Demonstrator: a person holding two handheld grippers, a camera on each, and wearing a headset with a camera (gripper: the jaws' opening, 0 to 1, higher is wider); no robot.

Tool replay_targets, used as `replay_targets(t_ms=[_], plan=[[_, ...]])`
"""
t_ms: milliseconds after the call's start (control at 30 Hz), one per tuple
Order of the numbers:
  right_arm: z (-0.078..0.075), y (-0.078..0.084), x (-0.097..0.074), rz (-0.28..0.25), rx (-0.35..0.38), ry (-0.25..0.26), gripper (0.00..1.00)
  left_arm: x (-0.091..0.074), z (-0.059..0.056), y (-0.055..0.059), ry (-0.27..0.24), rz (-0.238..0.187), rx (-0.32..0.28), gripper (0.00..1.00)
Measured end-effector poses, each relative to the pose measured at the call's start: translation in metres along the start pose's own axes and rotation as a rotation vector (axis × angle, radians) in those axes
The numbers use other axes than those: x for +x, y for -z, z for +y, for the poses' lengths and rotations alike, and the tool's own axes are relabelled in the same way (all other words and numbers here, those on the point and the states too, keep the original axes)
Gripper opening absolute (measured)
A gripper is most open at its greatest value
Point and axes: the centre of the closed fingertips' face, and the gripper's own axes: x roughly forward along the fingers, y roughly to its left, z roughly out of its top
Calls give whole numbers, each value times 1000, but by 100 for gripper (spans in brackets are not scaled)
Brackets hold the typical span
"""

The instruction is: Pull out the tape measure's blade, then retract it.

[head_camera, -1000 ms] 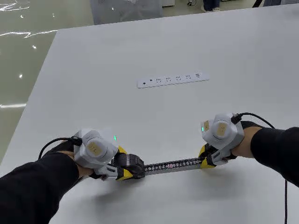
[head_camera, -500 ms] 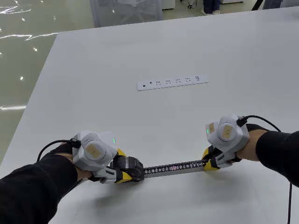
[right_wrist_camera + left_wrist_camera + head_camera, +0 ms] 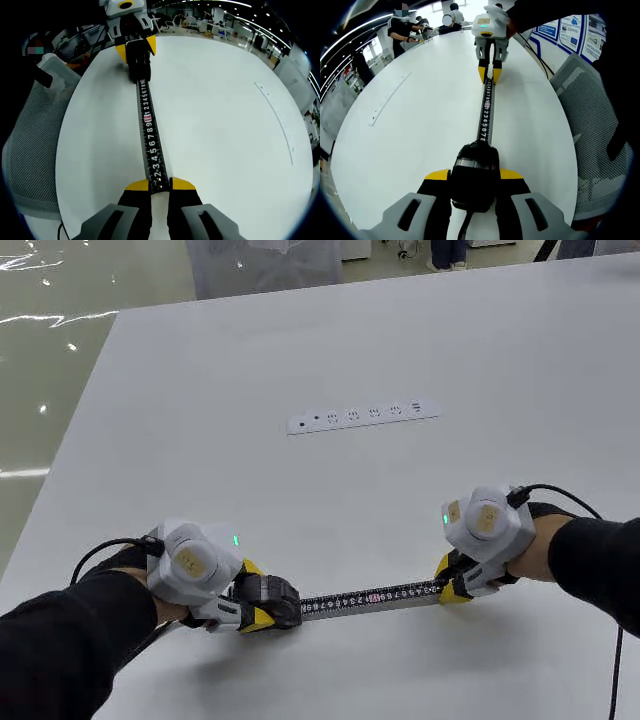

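Left gripper [image 3: 255,595] clenched around black rounded tape measure case [image 3: 476,165], low on white workbench [image 3: 300,480] near person. Right gripper [image 3: 447,580] pinches tip of black blade with white numerals [image 3: 150,135], stretched straight between the two.

Risk: tip slips from narrow pinch and spring whips blade back into case. Off-line pull could twist or kink blade, or drag case loose.

Legible: repeating digits 1–9, red mark at ten. No brand readable. White power strip [image 3: 363,415] lies well beyond.

— How's the left gripper [image 3: 475,175]?
— Jaws clamped on the tape measure case [image 3: 475,159], which sits between the tips.
— And the right gripper [image 3: 160,185]?
— Jaws pinched close on the blade [image 3: 148,125] end. The two face each other, dark-sleeved arms [image 3: 60,650] spread wide.
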Motion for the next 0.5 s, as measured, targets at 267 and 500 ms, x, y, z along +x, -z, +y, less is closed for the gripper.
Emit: replay_targets(t_ms=[267, 500], plan=[[1, 2, -2, 5, -2, -3, 5, -1, 0, 0, -9, -5, -1, 28], [-1, 5, -4, 0, -11, -3, 5, -1, 1, 0, -1, 0, 0, 27]])
